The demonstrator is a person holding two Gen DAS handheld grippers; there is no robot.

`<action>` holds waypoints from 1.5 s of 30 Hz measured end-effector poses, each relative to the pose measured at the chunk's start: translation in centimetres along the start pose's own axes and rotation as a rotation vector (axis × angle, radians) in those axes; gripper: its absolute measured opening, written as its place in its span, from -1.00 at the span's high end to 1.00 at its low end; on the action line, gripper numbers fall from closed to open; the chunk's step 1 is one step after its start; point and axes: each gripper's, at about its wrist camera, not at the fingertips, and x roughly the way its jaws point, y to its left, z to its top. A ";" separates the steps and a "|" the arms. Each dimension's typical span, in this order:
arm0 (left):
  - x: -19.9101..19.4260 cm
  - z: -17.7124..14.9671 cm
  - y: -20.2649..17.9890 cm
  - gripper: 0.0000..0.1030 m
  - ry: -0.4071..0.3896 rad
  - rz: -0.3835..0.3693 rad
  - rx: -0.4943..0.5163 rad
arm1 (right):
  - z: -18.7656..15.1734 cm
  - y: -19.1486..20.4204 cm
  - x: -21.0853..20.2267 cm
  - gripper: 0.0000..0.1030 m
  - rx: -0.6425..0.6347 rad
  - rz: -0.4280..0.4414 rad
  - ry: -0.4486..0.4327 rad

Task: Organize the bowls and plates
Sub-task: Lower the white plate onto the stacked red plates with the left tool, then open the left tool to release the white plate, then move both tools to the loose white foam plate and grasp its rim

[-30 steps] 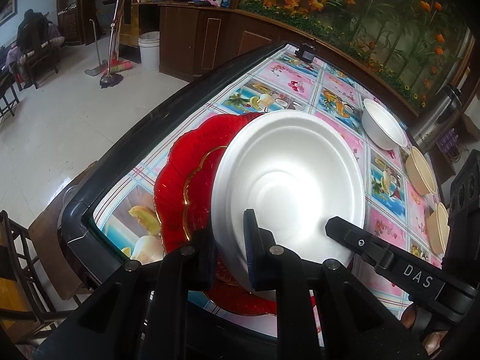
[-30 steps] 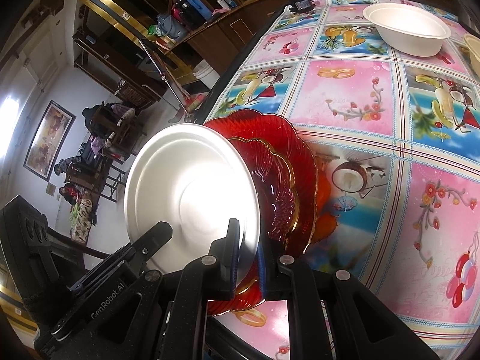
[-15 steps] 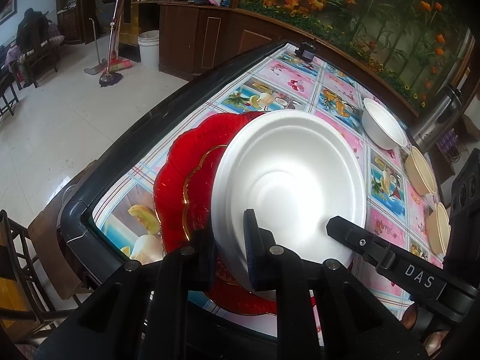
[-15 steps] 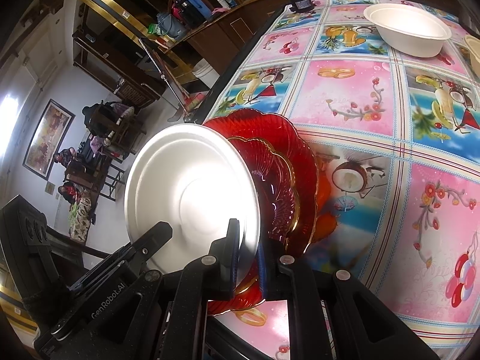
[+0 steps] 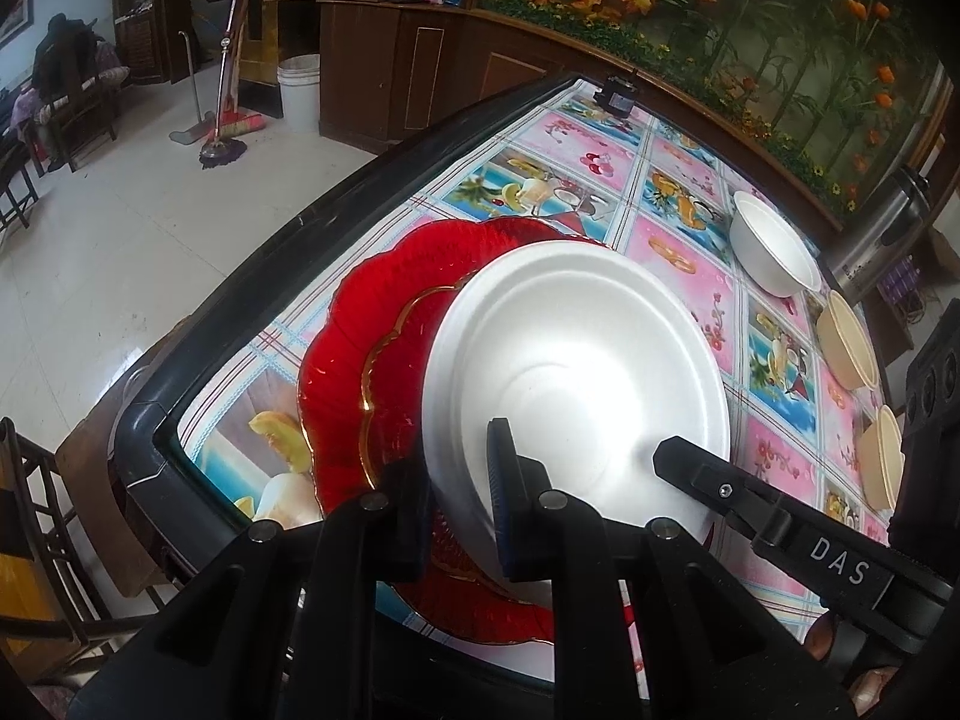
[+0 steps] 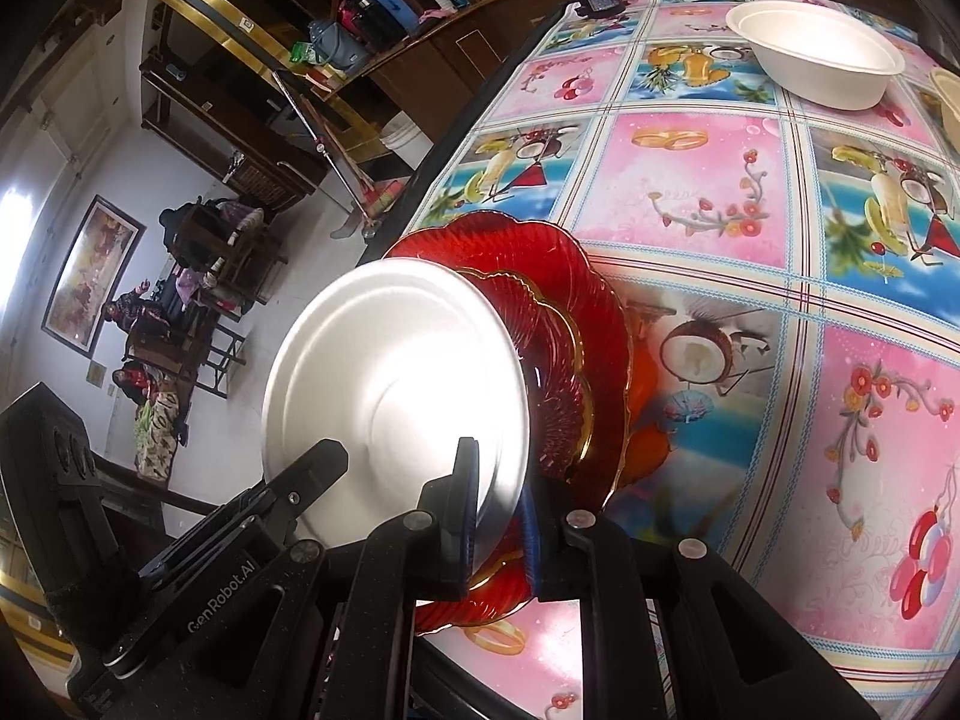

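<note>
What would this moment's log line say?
left gripper: shut on white plate | right gripper: shut on white plate | white plate: tilted over red plates

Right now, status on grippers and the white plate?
Both shut on white plate rim: left gripper, right gripper. Plate tilted over stacked red plates. Nothing blocking.

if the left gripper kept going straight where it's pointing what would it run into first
The left gripper is already clamped on the white plate's rim. Pushing on, it would likely drive the plate into the red plates underneath, though depth is unclear.
</note>
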 end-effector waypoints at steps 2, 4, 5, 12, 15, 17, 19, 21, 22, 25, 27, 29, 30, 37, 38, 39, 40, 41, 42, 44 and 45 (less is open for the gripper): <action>0.1 0.1 0.1 0.74 0.006 -0.001 -0.004 | 0.0 0.0 0.0 0.73 0.000 -0.002 0.000; 0.1 0.2 0.1 0.74 0.004 0.003 -0.006 | 0.1 0.0 0.0 0.73 0.000 -0.004 -0.001; 0.1 0.2 0.2 0.74 0.004 0.005 -0.009 | 0.1 0.0 0.0 0.73 0.001 -0.005 -0.001; 0.1 0.6 0.9 0.74 -0.005 -0.007 -0.044 | 0.3 -0.1 0.0 0.71 0.013 -0.009 -0.005; -0.2 0.5 1.1 0.71 -0.016 -0.003 -0.054 | 0.4 0.0 0.0 0.40 0.012 -0.014 -0.004; -0.5 0.6 1.4 0.52 -0.021 -0.009 -0.077 | 0.3 0.0 -0.4 0.26 0.014 0.011 -0.020; -0.9 0.6 1.7 0.29 -0.034 -0.010 -0.094 | 0.3 0.3 -0.7 0.11 0.003 0.006 -0.038; -1.4 0.6 1.7 0.24 -0.054 -0.011 -0.104 | 0.3 0.6 -1.2 -0.15 -0.004 0.009 -0.053; -1.7 0.6 1.8 0.20 -0.064 -0.011 -0.108 | 0.2 0.7 -1.5 -0.15 -0.005 0.011 -0.063; -2.2 0.7 1.9 -0.09 -0.083 -0.022 -0.121 | 0.2 1.0 -2.4 -0.16 -0.012 0.012 -0.086; -2.3 0.7 1.8 -0.21 -0.089 -0.026 -0.126 | 0.1 0.9 -2.8 -0.21 -0.009 0.013 -0.092; -2.5 0.7 1.8 -0.33 -0.091 -0.032 -0.130 | 0.1 0.9 -3.2 -0.29 -0.008 0.016 -0.099; -2.5 0.7 1.8 -0.40 -0.089 -0.038 -0.134 | 0.1 0.9 -3.3 -0.36 -0.007 0.017 -0.100; -2.9 0.8 1.2 -0.42 -0.095 -0.060 -0.129 | -0.1 0.3 -4.5 -0.78 0.005 0.056 -0.116; -3.0 0.8 1.1 -0.42 -0.096 -0.060 -0.125 | -0.1 0.1 -4.7 -0.83 0.008 0.063 -0.118; -3.0 0.8 0.9 -0.42 -0.096 -0.064 -0.121 | -0.2 0.1 -4.8 -0.88 0.011 0.062 -0.119; -3.1 0.7 0.8 -0.42 -0.095 -0.070 -0.117 | -0.2 -0.1 -5.0 -0.89 0.014 0.061 -0.120; -3.2 0.7 0.7 -0.42 -0.094 -0.075 -0.112 | -0.2 -0.3 -5.1 -0.90 0.018 0.066 -0.122; -3.3 0.7 0.6 -0.42 -0.096 -0.076 -0.110 | -0.2 -0.5 -5.2 -0.91 0.021 0.068 -0.121; -3.4 0.7 0.3 -0.42 -0.099 -0.082 -0.106 | -0.3 -0.7 -5.3 -0.91 0.026 0.072 -0.117; -3.4 0.7 0.1 -0.42 -0.098 -0.088 -0.103 | -0.3 -0.9 -5.4 -0.91 0.028 0.076 -0.119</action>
